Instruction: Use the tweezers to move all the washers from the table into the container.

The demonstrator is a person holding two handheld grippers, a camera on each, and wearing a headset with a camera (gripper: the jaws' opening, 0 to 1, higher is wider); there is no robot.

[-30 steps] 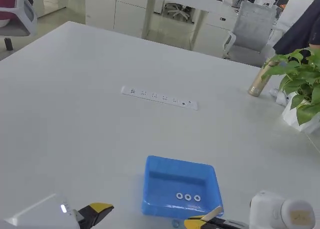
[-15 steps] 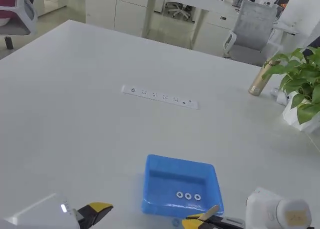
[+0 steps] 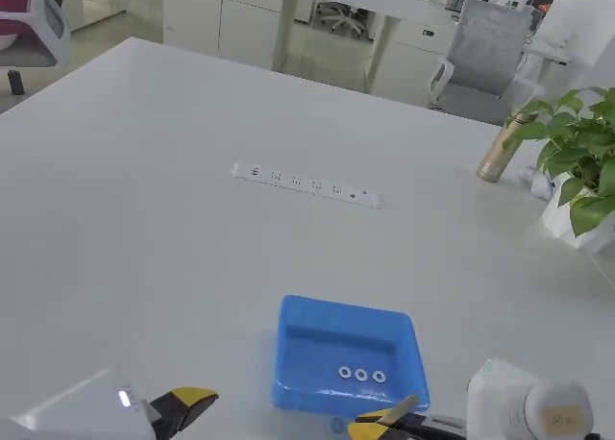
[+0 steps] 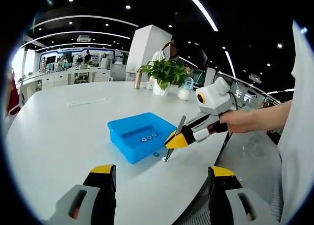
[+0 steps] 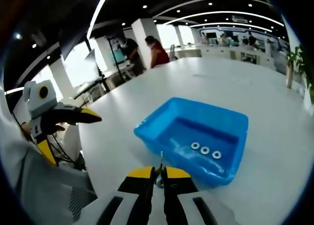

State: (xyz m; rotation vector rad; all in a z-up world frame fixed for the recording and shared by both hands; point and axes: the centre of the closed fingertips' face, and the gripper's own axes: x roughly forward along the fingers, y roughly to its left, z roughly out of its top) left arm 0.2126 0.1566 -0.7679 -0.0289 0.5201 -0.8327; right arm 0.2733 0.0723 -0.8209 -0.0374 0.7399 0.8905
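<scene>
Just ahead of the right claw (image 5: 158, 172) sat the blue rectangular plastic container (image 5: 147, 131), open at the top, on the pale grey worktop (image 3: 144, 267). Three small silver ring-shaped washers (image 5: 205, 150) lay in a row on its floor, on the side farther from that claw. The right claw's yellow-tipped jaws were pressed together on the slim silver metal tweezers (image 4: 175, 137), which slanted down past them so that the points stood on or just over the worktop, outside the container's near wall. One more small ring (image 4: 156, 154), apparently a washer, lay on the worktop between that wall and the tweezer points, just beside both.

The left claw (image 4: 162, 171) hung off to the right claw's left, its jaws wide apart and holding nothing, near the worktop's edge and well apart from the container.

Far beyond both claws lay a long white power strip (image 3: 306, 187); farther right stood a gold metal bottle (image 3: 501, 152) and a leafy green plant in a white pot (image 3: 577, 166).
</scene>
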